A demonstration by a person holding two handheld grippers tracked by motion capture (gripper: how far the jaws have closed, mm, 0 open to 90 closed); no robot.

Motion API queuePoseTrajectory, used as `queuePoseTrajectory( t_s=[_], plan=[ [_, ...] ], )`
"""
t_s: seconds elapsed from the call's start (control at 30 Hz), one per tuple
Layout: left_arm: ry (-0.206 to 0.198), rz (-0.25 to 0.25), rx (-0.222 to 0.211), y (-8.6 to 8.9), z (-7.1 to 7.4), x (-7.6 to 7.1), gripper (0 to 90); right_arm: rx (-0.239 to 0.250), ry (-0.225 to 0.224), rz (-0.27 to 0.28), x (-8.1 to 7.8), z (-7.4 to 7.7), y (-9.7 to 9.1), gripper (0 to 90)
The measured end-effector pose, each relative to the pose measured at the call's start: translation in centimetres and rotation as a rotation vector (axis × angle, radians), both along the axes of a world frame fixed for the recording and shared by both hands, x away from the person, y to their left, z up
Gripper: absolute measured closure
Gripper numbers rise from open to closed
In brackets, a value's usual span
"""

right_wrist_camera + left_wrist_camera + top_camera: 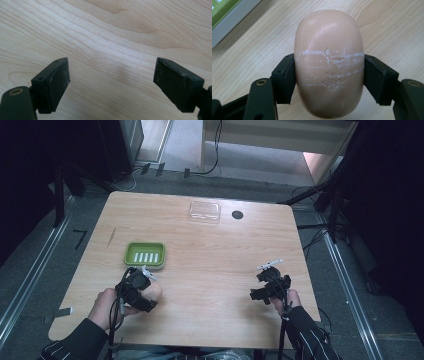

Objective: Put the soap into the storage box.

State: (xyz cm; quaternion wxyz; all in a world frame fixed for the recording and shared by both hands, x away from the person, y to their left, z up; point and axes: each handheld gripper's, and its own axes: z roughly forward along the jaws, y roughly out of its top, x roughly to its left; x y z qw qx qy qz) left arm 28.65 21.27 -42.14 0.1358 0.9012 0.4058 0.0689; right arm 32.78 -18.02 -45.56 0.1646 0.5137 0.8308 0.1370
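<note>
The left tongs [329,75] clench a peach-coloured bar of soap [329,62] across its middle, pads pressed on both sides where whitish scuff lines cross it. The soap sits just off the wooden surface [210,265], right beside the green soap dish [145,254], probably on its way into that dish. The right tongs [111,82] rest released over bare wood, well apart, likely idle. A clear plastic lid [204,212] lies at the far edge. No writing or brand is readable on anything.
</note>
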Motion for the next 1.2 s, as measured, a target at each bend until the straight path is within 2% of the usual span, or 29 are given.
queuePoseTrajectory(
  t_s=[0.4, 1.2],
  plan=[
    [-0.021, 0.012, -0.008, 0.8, 0.6, 0.4, 32.9, 0.000, 0.003, -0.002, 0.0, 0.0, 0.0, 14.3],
    [-0.060, 0.004, -0.009, 1.6, 2.1, 2.3, 33.0, -0.004, 0.003, -0.003, 0.0, 0.0, 0.0, 14.3]
  ],
)
